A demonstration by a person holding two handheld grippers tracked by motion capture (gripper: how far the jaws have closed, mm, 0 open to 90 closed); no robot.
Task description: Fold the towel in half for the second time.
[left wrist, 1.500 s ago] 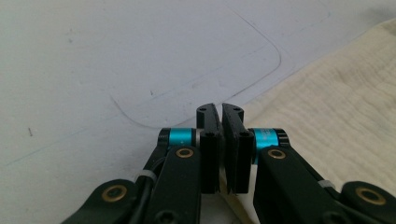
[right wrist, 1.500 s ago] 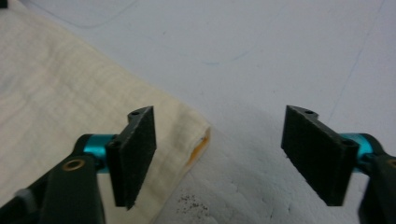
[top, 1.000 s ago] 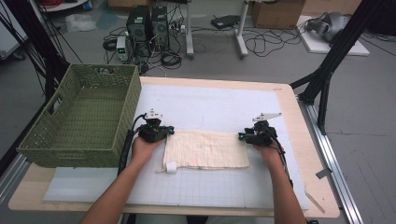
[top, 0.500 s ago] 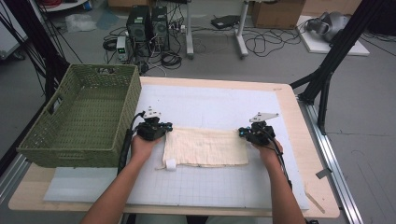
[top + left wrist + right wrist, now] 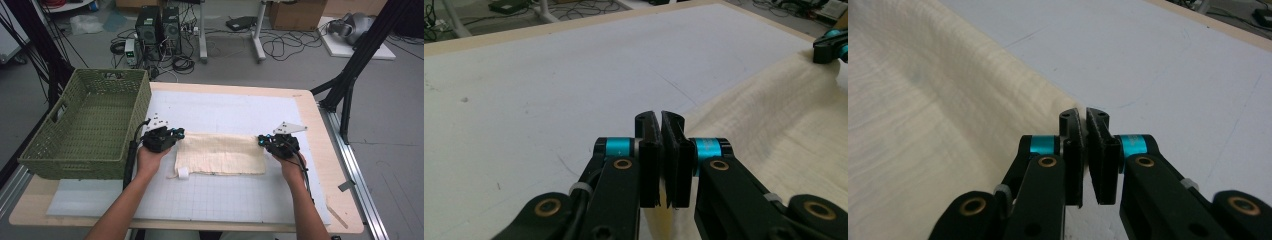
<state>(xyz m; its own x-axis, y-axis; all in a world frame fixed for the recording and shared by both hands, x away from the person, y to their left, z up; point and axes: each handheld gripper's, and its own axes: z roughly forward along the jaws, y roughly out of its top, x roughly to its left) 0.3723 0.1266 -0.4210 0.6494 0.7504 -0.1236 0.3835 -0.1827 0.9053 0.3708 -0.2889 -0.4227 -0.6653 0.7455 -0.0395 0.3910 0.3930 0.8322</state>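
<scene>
Your green wicker basket (image 5: 85, 127) stood at the tabletop's (image 5: 320, 125) left edge with nothing inside. The cream cloth (image 5: 220, 154) lay flat beside it, your left gripper (image 5: 175, 134) and right gripper (image 5: 263, 141) each with fingers clamped on a far corner.

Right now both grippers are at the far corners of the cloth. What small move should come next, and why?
Probably lift both corners a little and bring them toward the near edge, folding the cloth in half. The left gripper and the right gripper are each shut on a far corner, and the cloth lies flat on the white mat, so a fold looks ready to begin.
</scene>
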